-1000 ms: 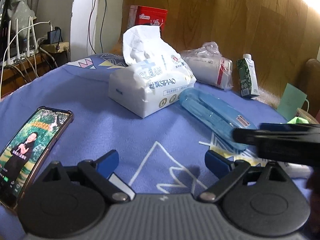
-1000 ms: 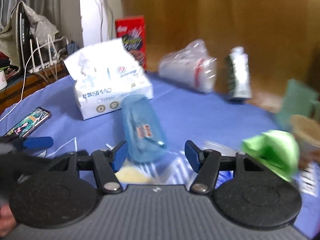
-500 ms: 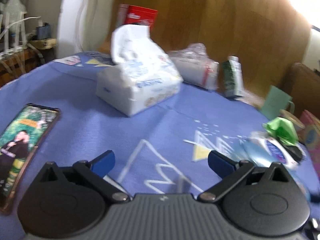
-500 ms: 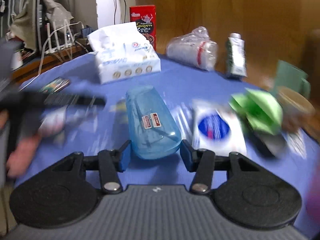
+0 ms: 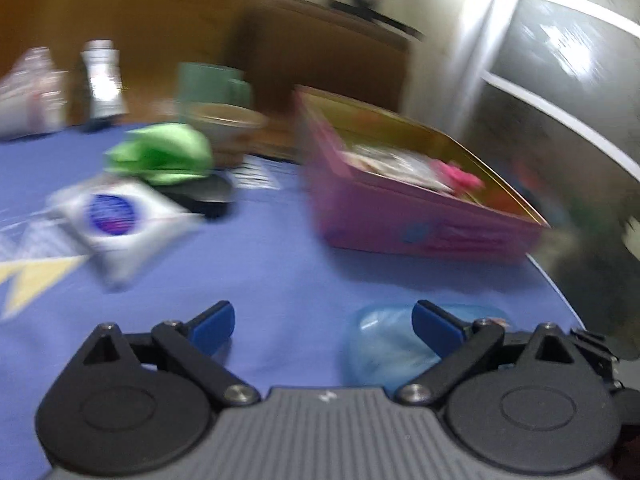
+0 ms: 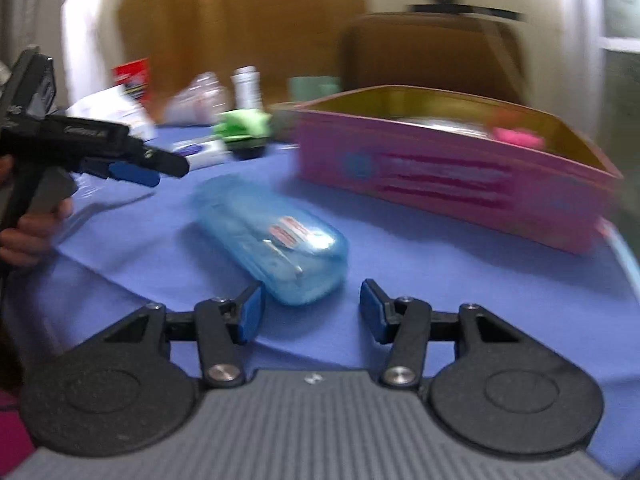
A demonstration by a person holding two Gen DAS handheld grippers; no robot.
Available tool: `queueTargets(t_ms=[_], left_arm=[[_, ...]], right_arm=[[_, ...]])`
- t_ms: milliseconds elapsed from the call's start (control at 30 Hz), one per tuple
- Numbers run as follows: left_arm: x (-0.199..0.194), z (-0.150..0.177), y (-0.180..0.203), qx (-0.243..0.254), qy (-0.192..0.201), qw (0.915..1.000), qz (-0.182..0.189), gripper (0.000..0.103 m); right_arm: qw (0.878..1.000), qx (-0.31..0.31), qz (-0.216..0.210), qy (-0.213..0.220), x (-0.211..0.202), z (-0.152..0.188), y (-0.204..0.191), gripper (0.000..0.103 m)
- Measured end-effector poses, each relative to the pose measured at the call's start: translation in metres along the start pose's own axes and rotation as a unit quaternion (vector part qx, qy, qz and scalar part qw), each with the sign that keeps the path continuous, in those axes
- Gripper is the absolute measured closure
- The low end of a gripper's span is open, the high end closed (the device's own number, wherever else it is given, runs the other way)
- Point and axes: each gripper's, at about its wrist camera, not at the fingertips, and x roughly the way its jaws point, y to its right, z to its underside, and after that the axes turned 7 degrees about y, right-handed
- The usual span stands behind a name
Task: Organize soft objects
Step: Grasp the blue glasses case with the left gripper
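Observation:
A translucent blue case [image 6: 276, 240] lies slantwise on the blue cloth [image 6: 440, 280], in front of the pink tin [image 6: 460, 184]. Its near end sits between the fingertips of my right gripper [image 6: 310, 308]. The left pad is against the case, and a strip of cloth shows between it and the right pad. My left gripper [image 5: 323, 326] is wide, its jaws closing a little on nothing. The case [image 5: 380, 348] lies beside its right finger. A green cloth [image 5: 160, 156] and a white wipes pack [image 5: 116, 216] lie left of the tin [image 5: 420, 220], which holds soft items. Both views are blurred.
A hand [image 6: 32, 228] holds the left gripper [image 6: 152, 168] at the far left. A green mug [image 5: 212, 84], a carton [image 5: 102, 84] and a plastic bag [image 5: 28, 92] stand at the back. The round table's edge [image 5: 556, 292] runs just right of the tin.
Both views have swung right toward the pink tin. The blue case moved with my right gripper from mid-table to in front of the tin. It now sits slanted with a gap at one pad.

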Motion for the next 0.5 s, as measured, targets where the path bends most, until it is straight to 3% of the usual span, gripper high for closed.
queueTargets(t_ms=[67, 200, 367, 500], left_arm=[[0.014, 0.001, 0.02, 0.018, -0.014, 0.9996, 0.014, 0.007], [0.018, 0.002, 0.037, 0.019, -0.022, 0.9994, 0.019, 0.008], [-0.002, 0.001, 0.021, 0.013, -0.019, 0.9997, -0.006, 0.008], [-0.011, 0.002, 0.006, -0.012, -0.042, 0.999, 0.007, 0.02]], right_arm=[[1.0, 0.014, 0.025, 0.006, -0.01, 0.005, 0.015, 0.047], [0.999, 0.026, 0.024, 0.018, -0.016, 0.009, 0.023, 0.044], [0.999, 0.008, -0.023, 0.028, -0.014, 0.008, 0.015, 0.042], [0.998, -0.007, -0.055, 0.035, -0.002, 0.0, 0.009, 0.037]])
